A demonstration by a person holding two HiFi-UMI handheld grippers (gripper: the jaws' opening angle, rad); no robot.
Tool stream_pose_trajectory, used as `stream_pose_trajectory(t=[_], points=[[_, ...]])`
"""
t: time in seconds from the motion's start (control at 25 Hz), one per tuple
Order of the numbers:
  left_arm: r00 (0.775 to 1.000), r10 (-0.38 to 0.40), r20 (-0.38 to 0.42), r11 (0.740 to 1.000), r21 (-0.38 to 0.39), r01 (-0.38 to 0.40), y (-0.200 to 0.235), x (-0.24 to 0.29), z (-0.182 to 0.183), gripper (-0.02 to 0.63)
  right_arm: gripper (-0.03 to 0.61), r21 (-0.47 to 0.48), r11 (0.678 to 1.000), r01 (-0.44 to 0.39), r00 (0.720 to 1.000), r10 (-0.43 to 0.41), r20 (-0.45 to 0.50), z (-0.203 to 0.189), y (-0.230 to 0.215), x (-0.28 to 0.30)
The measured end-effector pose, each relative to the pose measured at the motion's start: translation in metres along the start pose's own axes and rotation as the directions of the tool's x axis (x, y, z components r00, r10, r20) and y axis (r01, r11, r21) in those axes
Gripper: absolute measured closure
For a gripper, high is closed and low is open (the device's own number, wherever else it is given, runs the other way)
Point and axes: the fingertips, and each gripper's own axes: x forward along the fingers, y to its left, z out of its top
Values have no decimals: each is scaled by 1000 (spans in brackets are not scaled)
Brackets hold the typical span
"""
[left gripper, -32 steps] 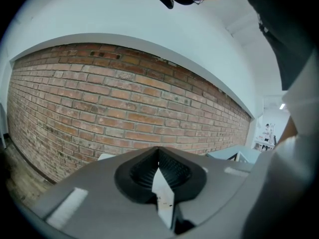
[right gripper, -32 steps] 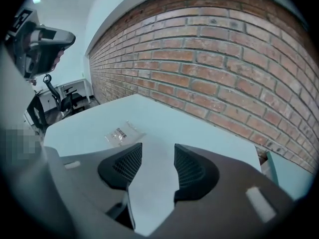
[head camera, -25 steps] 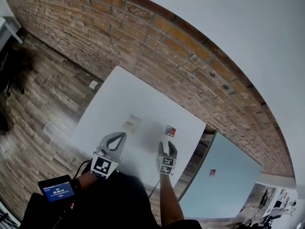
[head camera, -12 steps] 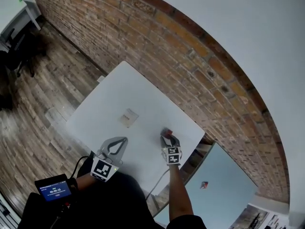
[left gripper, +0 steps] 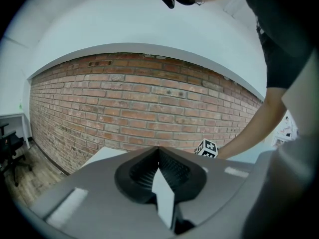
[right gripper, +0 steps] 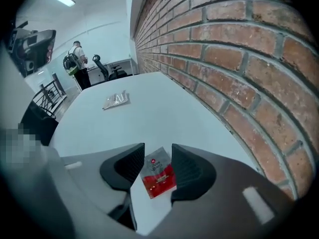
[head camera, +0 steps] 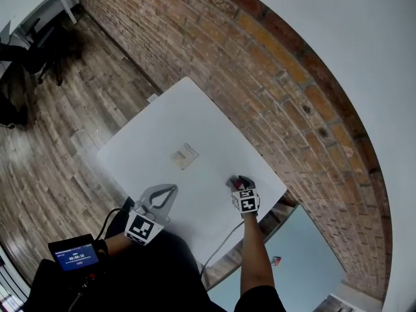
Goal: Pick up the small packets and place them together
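Brick wall (head camera: 279, 83): runs along the far edge of the counter, so reaching in is only possible from the near side.
Counter (head camera: 156, 135): white and flat, carrying two packets that both lie flat and can be taken from above.
Left tongs (left gripper: 158, 151): tips pressed together with nothing between them. Held close to level over the near edge, well apart from both packets. Probably parked there to keep clear of the working arm.
Right tongs (right gripper: 158, 148): tipped steeply down at the counter close to the wall side. Spread, having just been closing a little, with the red packet lying between the pads but not yet pinched. Probably set astride it so that a squeeze catches its two long edges.
Pale packet (head camera: 184, 155): flat near the middle of the counter, untouched and well apart from the red one. Likely the spot where the two will be gathered.
Red packet (right gripper: 158, 176): flat on the counter near the wall-side edge, slightly skewed between the right pads.
Gap between packets: still wide, so the task looks barely begun.
Risk: a thin, flat packet may slide or buckle rather than lift, so a low, square squeeze is called for.
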Motion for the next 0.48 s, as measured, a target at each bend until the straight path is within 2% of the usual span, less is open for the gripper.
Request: stream_pose_trajectory(t=[0.08, 0.28, 0.48], points=[[1000, 8, 1, 1000, -8, -8, 3, -1, 1, 614, 405, -35, 999, -24, 1000, 23, -21, 2, -3, 4], [1000, 18, -13, 1000, -12, -19, 5, -1, -1, 614, 402, -101, 984, -147, 986, 138, -94, -1, 3, 17], [999, 36, -32, 999, -17, -37, 9, -2, -4, 614, 402, -159, 971, -178, 978, 157, -135, -2, 6, 23]])
